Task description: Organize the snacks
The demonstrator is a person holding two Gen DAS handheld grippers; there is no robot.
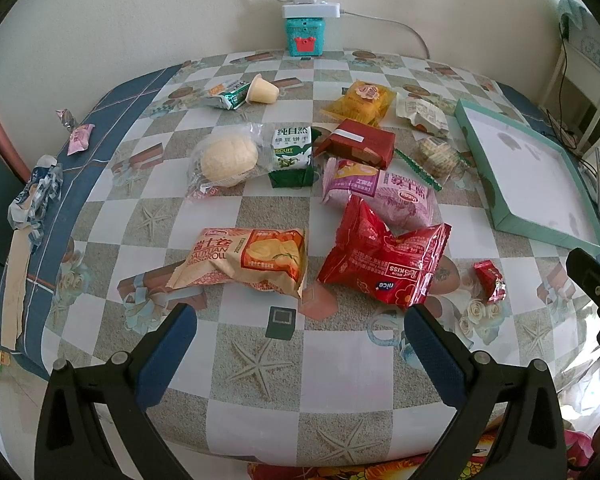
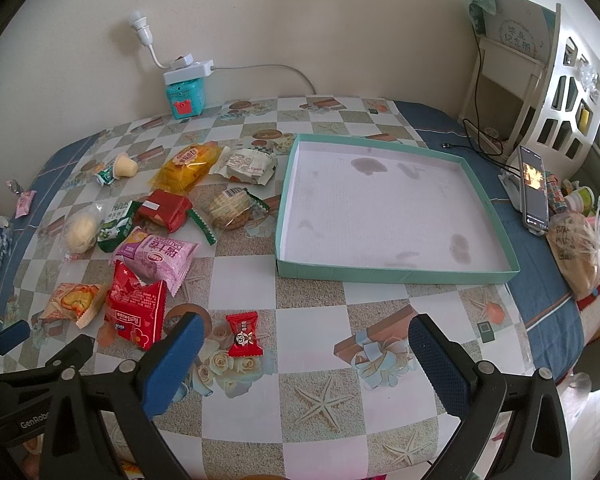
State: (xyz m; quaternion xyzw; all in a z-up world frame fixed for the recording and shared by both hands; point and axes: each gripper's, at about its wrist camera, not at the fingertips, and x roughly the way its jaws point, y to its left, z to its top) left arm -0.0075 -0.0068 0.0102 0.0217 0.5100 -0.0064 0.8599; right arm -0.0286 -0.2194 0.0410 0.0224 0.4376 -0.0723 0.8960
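A: What is the surface like?

B: The worktop [image 2: 312, 380] wears a checked cloth printed with starfish and gift boxes, with a blue border. It stands against a cream wall, where a teal tin [image 2: 186, 98] carries a white power strip [image 2: 188, 69]. A white shelf unit [image 2: 556, 80] stands at the far right, and a phone [image 2: 534, 190] leans just in front of it.

A: And the snacks?

B: They are scattered over the left half. The teal-rimmed tray [image 2: 396, 272] lies to their right with nothing in it. The yellow Swiss roll pack [image 1: 244, 260] lies near the left tool [image 1: 300, 332], long axis left to right. The big red pack [image 1: 384, 256] lies beside it, tilted, partly over the pink pack [image 1: 376, 196]. A small red candy [image 2: 244, 334] sits near the right tool [image 2: 306, 340], standing roughly near to far.

A: The tools?

B: Both hover spread wide above the cloth, holding nothing.
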